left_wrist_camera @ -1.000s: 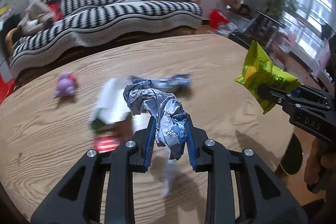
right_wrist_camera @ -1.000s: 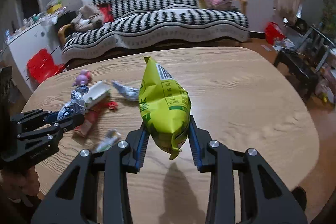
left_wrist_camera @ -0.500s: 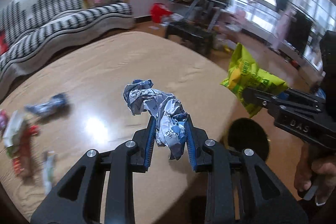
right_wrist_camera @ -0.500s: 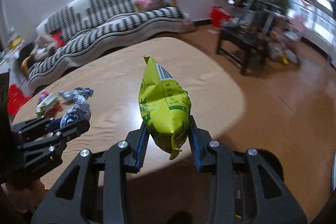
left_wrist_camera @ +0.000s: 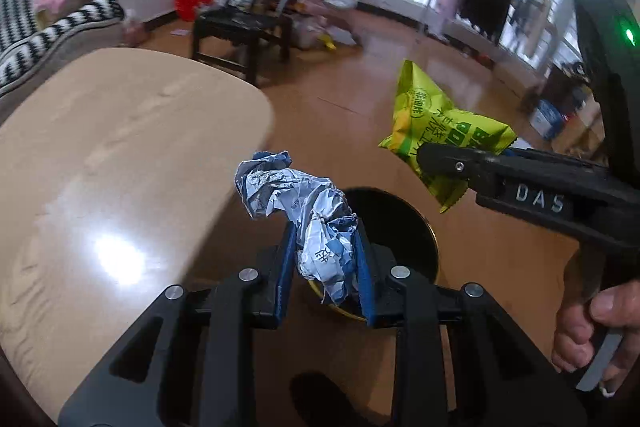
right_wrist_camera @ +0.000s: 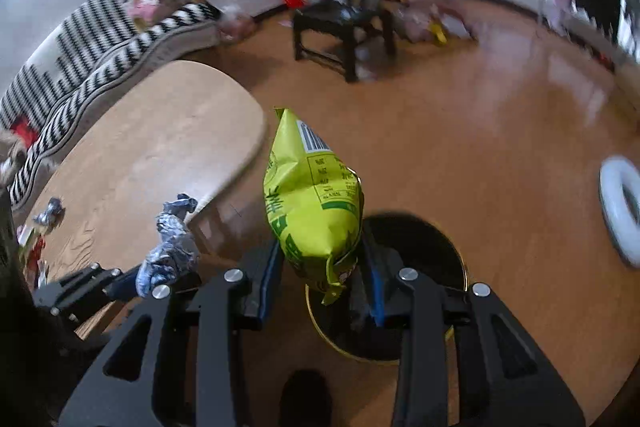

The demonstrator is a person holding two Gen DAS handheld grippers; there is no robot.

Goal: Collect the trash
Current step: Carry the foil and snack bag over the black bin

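My left gripper (left_wrist_camera: 325,267) is shut on a crumpled silver-blue wrapper (left_wrist_camera: 304,211), held above the near rim of a round black bin (left_wrist_camera: 404,223) on the floor. My right gripper (right_wrist_camera: 320,267) is shut on a yellow-green snack bag (right_wrist_camera: 316,203), held above the same black bin (right_wrist_camera: 424,247). The snack bag (left_wrist_camera: 436,135) and right gripper also show in the left wrist view, right of the bin. The wrapper (right_wrist_camera: 170,243) shows in the right wrist view at left. More trash (right_wrist_camera: 48,213) lies on the table's far left.
The rounded wooden table (left_wrist_camera: 120,147) lies to the left of the bin. A dark low table (right_wrist_camera: 340,23) and clutter stand across the wooden floor. A striped sofa (right_wrist_camera: 96,39) is behind the table. A white ring (right_wrist_camera: 620,207) lies on the floor at right.
Both grippers have swung right off the table with their loads and now hang over the black bin. The table and remaining trash have slid to the left.
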